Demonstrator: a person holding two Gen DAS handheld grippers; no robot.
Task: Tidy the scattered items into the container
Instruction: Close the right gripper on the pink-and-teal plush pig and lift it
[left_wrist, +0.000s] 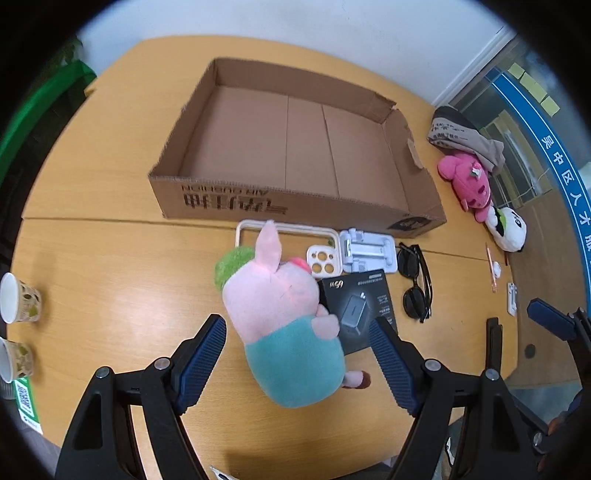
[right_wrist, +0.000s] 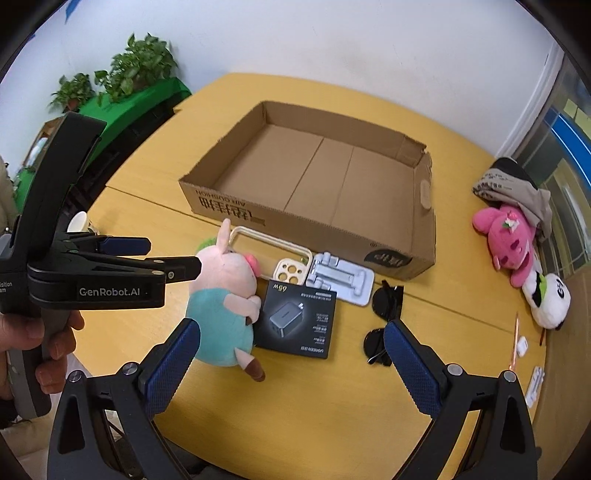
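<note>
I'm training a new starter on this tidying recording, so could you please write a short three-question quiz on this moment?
1. True or false: the cardboard box already holds some of the items.
2. Which thing lies partly on the black charger box? A) the sunglasses B) the pig plush C) the phone case
3. Fill in: the left gripper has its jaws ____ on either side of the pig plush, not touching it.

Key: 1 false, the box is empty. 2 B, the plush's arm overlaps the box's edge. 3 open; the right gripper is open too, and holds nothing.
</note>
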